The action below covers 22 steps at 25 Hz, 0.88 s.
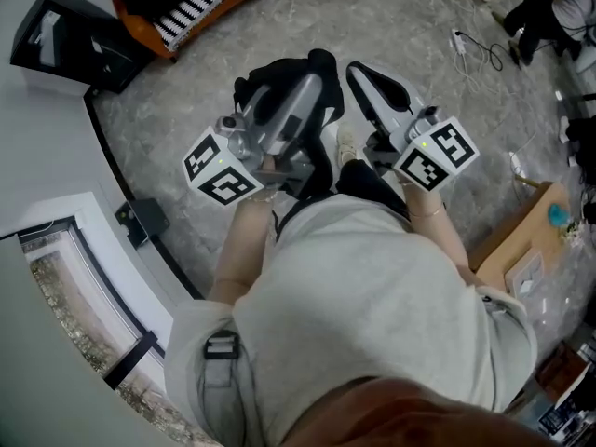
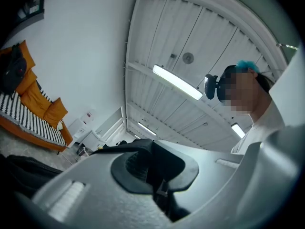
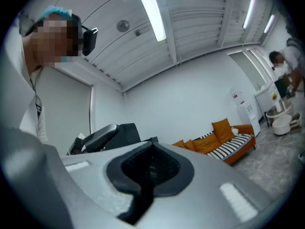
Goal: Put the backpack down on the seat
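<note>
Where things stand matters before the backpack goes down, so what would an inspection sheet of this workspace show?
Surface: grey marbled floor; no table seen.
Job's things: black backpack held up at the left gripper, not on the seat; orange sofa with a striped seat stands across the floor.
Clutter: cardboard box; black case by the wall.
Grippers: left gripper shut on the backpack's black strap; right gripper shut, nothing seen between its jaws.
Cables: loose cables on the floor.
Surroundings: white walls, ceiling strip light, another person far off.
</note>
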Available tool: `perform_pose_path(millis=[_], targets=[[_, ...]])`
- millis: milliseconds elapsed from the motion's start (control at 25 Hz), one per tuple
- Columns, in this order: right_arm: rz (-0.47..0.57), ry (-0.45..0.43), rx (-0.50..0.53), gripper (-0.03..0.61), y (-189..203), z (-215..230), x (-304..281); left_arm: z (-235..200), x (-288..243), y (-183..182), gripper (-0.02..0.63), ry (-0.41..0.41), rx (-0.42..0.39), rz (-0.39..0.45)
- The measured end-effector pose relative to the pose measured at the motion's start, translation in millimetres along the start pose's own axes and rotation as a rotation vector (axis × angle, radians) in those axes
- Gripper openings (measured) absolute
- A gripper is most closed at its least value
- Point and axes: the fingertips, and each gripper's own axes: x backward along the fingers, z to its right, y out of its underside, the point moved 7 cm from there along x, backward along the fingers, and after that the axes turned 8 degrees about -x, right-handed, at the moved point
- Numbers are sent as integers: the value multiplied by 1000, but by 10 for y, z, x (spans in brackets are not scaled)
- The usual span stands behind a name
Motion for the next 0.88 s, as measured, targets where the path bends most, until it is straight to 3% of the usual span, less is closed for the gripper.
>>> perform_pose_path(millis=[400, 640, 880], targets=[[42, -53, -100, 3, -804, 1448, -609, -1030, -1124, -64, 11, -40, -44, 35], [36, -88, -58, 3, -1024, 1838, -795, -1420, -1454, 48, 11, -55, -57, 74], [6, -72, -89, 3, -1384, 2714, -866, -1927, -2211, 165, 11, -66, -52, 94]])
